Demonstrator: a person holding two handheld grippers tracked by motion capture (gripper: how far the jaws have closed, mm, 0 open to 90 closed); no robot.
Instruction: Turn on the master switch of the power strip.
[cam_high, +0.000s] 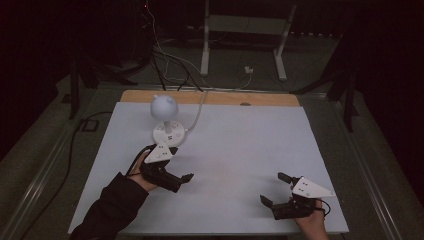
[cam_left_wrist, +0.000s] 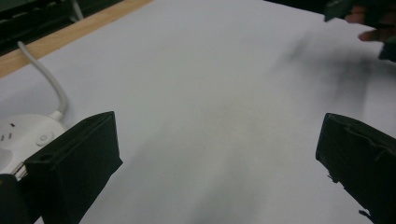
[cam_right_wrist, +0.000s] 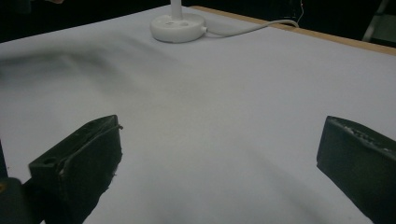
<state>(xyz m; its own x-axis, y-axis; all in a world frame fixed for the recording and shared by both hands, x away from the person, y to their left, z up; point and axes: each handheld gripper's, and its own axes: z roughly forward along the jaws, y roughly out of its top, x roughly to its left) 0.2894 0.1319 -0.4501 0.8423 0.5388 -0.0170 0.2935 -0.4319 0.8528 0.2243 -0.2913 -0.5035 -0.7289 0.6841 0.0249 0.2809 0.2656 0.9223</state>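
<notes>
White table (cam_high: 240, 150) bare in the middle, lamp (cam_high: 167, 120) with cord (cam_high: 197, 112) at far left, left gripper (cam_high: 182, 181) jaws wide just beside its base (risk: a nudge topples it), right gripper (cam_high: 276, 189) wide, empty, well apart.

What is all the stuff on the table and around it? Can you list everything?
Lamp: one, white, round head on a round base, far left part of the table.
Lamp cord: one, white, runs from the base off the far edge.
Table: one, white top, wooden strip along the far edge.
Metal frame: one, pale, on the floor behind the table.
Floor cables: several, dark and white, behind the table.
Left gripper: one, black, jaws apart, near the lamp.
Right gripper: one, black, jaws apart, near right part.
</notes>
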